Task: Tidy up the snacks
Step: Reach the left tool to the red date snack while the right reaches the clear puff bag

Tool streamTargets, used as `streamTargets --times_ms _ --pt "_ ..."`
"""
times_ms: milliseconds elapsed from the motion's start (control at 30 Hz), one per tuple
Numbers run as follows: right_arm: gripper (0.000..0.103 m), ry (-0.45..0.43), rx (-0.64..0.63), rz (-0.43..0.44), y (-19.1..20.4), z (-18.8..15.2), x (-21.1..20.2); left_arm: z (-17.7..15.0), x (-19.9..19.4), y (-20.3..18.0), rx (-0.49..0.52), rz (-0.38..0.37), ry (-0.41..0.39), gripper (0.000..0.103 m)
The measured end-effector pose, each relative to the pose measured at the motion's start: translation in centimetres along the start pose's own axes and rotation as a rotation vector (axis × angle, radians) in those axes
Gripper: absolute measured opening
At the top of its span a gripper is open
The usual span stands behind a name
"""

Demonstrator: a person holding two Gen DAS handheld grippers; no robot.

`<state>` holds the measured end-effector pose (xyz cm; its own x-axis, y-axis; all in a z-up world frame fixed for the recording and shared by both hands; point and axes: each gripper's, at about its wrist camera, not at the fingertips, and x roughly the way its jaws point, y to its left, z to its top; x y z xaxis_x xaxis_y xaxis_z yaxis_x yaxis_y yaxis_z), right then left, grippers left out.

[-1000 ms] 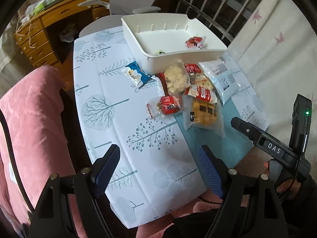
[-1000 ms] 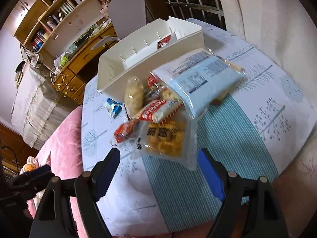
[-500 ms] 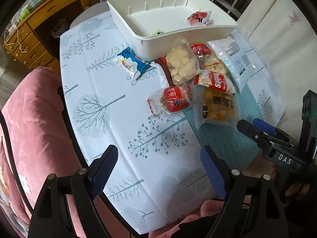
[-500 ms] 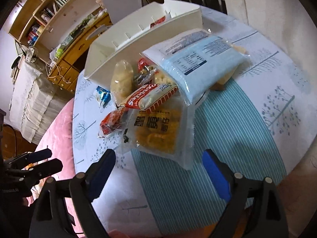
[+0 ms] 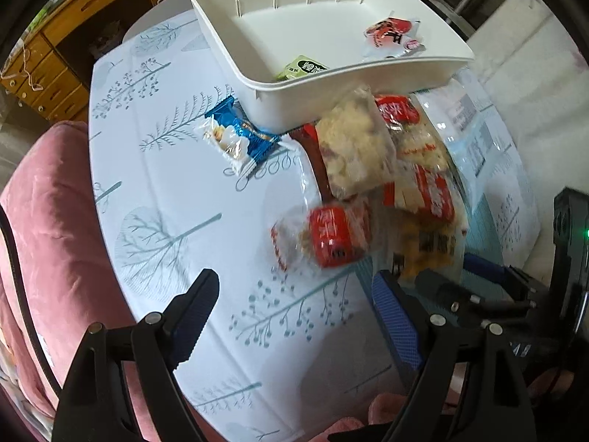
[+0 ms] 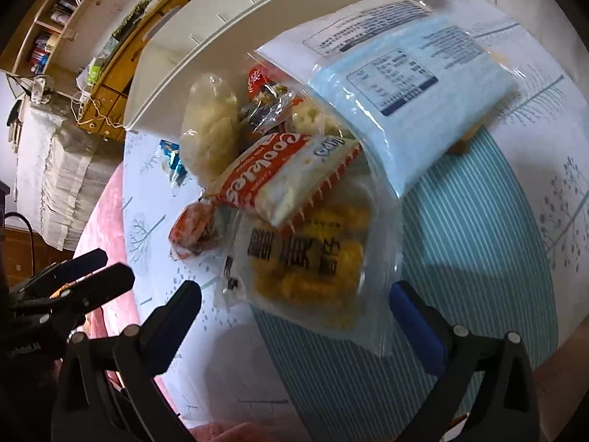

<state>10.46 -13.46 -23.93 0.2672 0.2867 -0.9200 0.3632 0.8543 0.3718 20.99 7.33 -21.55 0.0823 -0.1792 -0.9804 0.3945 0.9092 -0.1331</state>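
Here the right gripper (image 6: 294, 307) is opening wide (empty) over the yellow snack bag (image 6: 309, 258); left gripper (image 5: 294, 309) open, empty.

Each black tool (image 5: 294, 305) has blue ribbed fingertips (image 6: 414, 313) and silver screws.

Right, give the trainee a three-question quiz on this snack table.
1. True or false: the white bin already holds some snacks.
2. Which packet lies nearest the right tongs: A) blue wrapper, B) clear bag of yellow puffs, C) pale blue pouch?
3. Fill in: the left tongs hold ____.

Key: 1 true, a red packet and a green packet. 2 B. 3 nothing; they hang open over the tablecloth.
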Motion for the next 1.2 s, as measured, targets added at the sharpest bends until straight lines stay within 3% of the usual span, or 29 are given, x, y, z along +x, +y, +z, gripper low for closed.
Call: streamTargets --times_ms 267,400,767,1200 --pt "0.103 0.076 0.025 -0.097 1.0 1.9 1.9 2.6 3.2 0.5 -0.070 -0.067 0.098 0.084" --pt "0.103 0.111 0.018 -0.106 1.3 2.1 3.0 3.2 4.6 0.7 -0.096 -0.097 0.146 0.084" --pt "0.103 0.143 0.019 -0.123 1.9 3.0 4.6 4.1 7.9 0.7 -0.119 -0.089 0.228 0.083" --pt "0.101 0.156 -0.038 -0.203 5.1 4.0 7.0 4.5 9.1 0.1 -0.127 -0.073 0.258 0.069"
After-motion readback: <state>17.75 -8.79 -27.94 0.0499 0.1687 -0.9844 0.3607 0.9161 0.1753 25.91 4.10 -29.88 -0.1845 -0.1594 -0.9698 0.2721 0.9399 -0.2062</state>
